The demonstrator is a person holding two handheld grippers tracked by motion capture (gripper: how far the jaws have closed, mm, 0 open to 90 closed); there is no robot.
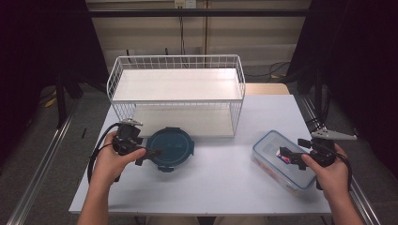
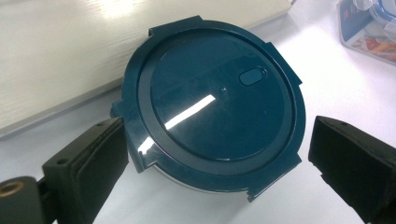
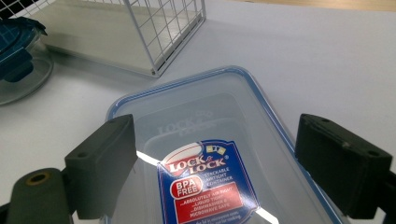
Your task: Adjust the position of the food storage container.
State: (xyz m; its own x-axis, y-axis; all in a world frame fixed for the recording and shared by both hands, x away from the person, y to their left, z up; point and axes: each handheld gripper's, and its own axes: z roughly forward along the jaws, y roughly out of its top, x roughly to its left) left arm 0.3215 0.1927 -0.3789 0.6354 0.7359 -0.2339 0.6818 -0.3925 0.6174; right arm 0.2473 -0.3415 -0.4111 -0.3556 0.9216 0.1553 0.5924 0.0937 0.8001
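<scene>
Teal round container [image 1: 170, 148]: sits on the counter [image 1: 220, 173] just in front of the white wire rack [image 1: 176, 93], left of centre; its body below the lid is clear, seen at the far left of the right gripper view [image 3: 18, 70]
Lid of the round container [image 2: 215, 105]: dark teal, four clip tabs around its rim, a small oval mark off centre; the container's near underside is cut off from sight in the left gripper view
Left tool [image 2: 219, 158]: jaws spread apart, one on each side of the round lid, not pressing it; whether the left jaw touches the rim cannot be told
Clear rectangular container [image 1: 281, 159]: on the right part of the counter, well apart from the round one, long axis running diagonally from far-left to near-right
Its lid [image 3: 215, 154]: clear with a blue rim, raised brand lettering and a blue and red sticker; the sticker's small print is hard to read and its near end is cut off
Right tool [image 3: 215, 172]: jaws apart, held above the lid, straddling the sticker
Hands: left hand [image 1: 112, 161] and right hand [image 1: 331, 171] each grip a tool; forearms cut off at the bottom edge
Rack: two tiers, the lower shelf partly hidden behind the wire front
</scene>
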